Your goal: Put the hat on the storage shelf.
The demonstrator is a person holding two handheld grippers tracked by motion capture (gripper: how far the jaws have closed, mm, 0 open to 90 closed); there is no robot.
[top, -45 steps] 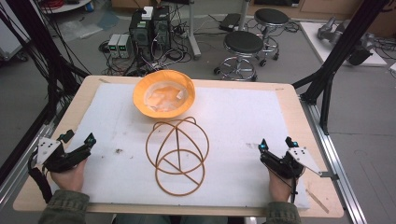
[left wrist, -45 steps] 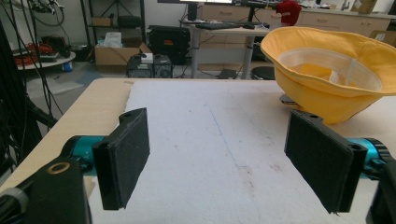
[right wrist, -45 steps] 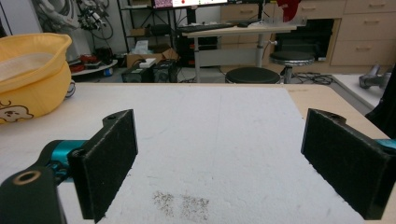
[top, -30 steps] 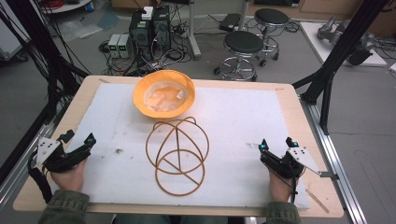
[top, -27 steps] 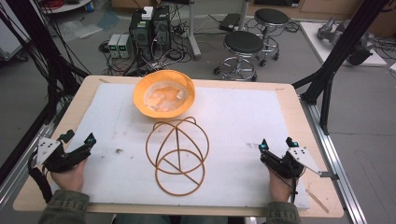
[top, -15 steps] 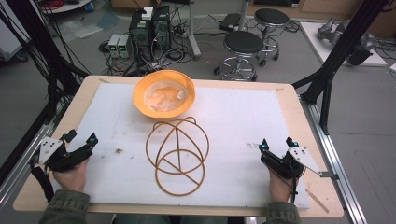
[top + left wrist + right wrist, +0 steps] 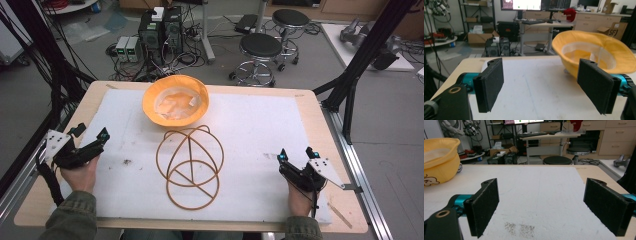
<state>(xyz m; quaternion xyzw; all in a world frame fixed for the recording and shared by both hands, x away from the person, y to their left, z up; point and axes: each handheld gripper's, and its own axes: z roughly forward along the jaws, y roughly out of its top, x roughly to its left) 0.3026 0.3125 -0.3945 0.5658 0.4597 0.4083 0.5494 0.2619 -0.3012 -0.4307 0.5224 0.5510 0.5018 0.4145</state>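
A wooden tabletop (image 7: 310,100) covered by a white foam mat (image 7: 260,130) is seen from above. At the left edge, the person's left hand (image 7: 80,172) holds the left tongs (image 7: 91,138), jaws spread wide with nothing between them, resting near the mat's left border. Toward the back centre sits a yellow hat (image 7: 176,100), upside down, its pale lining showing. Just in front of it lies a brown wire frame (image 7: 190,167) of joined rings, its far loop close to the hat's brim. At the right, the right hand (image 7: 296,197) holds the right tongs (image 7: 295,154), also spread open and empty, over a faint dark smudge (image 7: 520,228) on the mat.
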